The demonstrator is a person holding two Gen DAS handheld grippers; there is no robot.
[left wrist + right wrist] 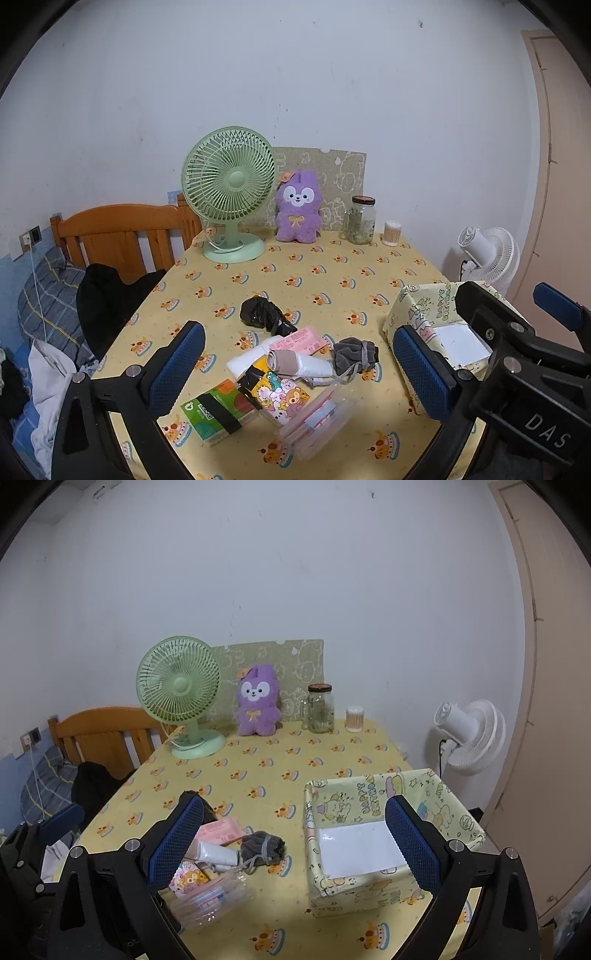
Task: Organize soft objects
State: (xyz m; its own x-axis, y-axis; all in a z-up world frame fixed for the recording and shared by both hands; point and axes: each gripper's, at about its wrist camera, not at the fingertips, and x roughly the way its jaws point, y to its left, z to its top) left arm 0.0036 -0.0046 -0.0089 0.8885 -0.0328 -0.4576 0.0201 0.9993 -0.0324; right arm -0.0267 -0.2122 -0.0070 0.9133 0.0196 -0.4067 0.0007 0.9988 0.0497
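Landmark: the patterned fabric box (pixel 388 849) is taken as the reference; it stands on the bench (pixel 332 753) with only a white sheet seen on its floor; no soft thing is seen inside yet.
Soft pile: a cluster lies just left of the box; a grey drawstring pouch (pixel 264 847) is nearest it, touching a rolled white cloth (pixel 218 851); a pink packet (pixel 219 830) is seen behind them.
More of the pile: from the left wrist view a black crumpled bag (pixel 264 314) lies farthest back from the box side; a green tissue pack (pixel 218 410), a cartoon pack (pixel 280 397) and a clear plastic case (pixel 314 421) are seen at the near edge.
Left gripper (pixel 295 365): fingers spread wide and released, nothing held; it hangs over the pile, left of the box.
Right gripper (pixel 295 845): fingers likewise parted, empty; one finger is seen in front of the box's interior, the other over the pile.
Step in hand: judged to be the first pick, nothing yet moved across.
How it is best done: the grey pouch is probably the easiest start, being nearest the box and on top; it should be pinched at its bunched body, not its cord; the cloth touching it may be dragged, so a straight lift is advised; release is best made low inside the box.
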